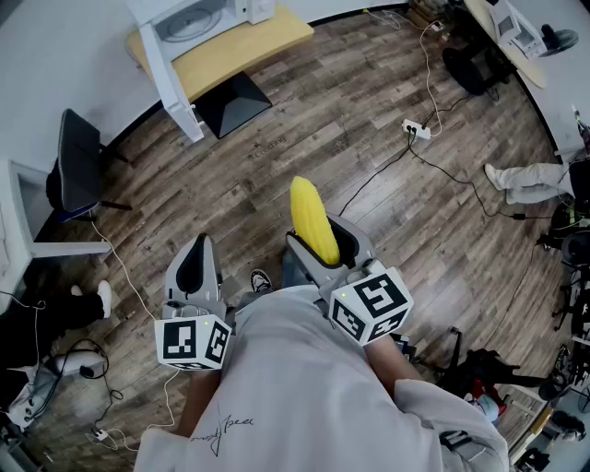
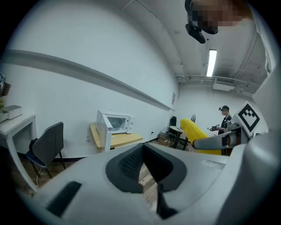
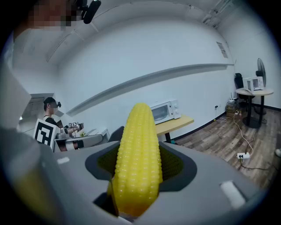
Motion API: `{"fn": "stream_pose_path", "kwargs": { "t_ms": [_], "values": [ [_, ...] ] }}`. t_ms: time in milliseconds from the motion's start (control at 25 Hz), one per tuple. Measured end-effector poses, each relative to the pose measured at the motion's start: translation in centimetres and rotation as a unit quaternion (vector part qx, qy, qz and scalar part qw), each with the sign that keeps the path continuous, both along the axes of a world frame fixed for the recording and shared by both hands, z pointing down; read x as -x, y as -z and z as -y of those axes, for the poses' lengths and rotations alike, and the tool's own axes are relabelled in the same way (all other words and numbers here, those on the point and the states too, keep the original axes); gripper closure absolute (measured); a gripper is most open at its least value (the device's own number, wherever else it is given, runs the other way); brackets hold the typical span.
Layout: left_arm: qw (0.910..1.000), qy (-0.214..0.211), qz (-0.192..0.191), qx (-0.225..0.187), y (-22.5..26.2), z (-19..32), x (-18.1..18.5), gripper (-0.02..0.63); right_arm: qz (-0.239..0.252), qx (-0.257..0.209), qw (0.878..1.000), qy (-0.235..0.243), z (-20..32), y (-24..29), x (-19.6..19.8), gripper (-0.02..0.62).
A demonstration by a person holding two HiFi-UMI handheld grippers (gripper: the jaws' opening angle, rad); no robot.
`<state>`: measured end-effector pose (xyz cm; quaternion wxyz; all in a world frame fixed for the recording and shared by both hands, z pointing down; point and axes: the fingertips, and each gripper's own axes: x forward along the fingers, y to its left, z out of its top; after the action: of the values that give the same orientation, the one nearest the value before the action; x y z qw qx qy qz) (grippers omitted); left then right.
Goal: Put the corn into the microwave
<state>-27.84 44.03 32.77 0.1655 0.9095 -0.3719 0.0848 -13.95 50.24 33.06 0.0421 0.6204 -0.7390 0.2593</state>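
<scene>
A yellow corn cob stands between the jaws of my right gripper, which is shut on it, tip pointing forward and up. In the right gripper view the corn fills the middle between the dark pads. My left gripper is held beside it at the left, jaws together with nothing in them. The white microwave stands far ahead on a yellow table, its door swung open. The microwave also shows in the left gripper view, and the microwave shows behind the corn in the right gripper view.
A black chair and a white desk stand at the left. Cables and a power strip lie on the wooden floor ahead right. Another person's legs are at the right. A second microwave sits on a round table.
</scene>
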Motion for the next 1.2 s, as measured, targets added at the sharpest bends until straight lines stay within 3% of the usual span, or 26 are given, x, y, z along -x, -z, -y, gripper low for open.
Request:
{"fn": "stream_pose_path", "kwargs": {
  "t_ms": [640, 1200],
  "values": [
    [0.9999, 0.013, 0.011, -0.004, -0.2, 4.7, -8.3, 0.617, 0.040, -0.014, 0.999, 0.027, 5.6, -0.5, -7.8, 0.339],
    [0.9996, 0.017, 0.017, -0.018, 0.1, 6.0, -17.0, 0.617, 0.066, -0.020, 0.997, 0.042, 7.1, -1.4, -15.8, 0.339]
  ]
}}
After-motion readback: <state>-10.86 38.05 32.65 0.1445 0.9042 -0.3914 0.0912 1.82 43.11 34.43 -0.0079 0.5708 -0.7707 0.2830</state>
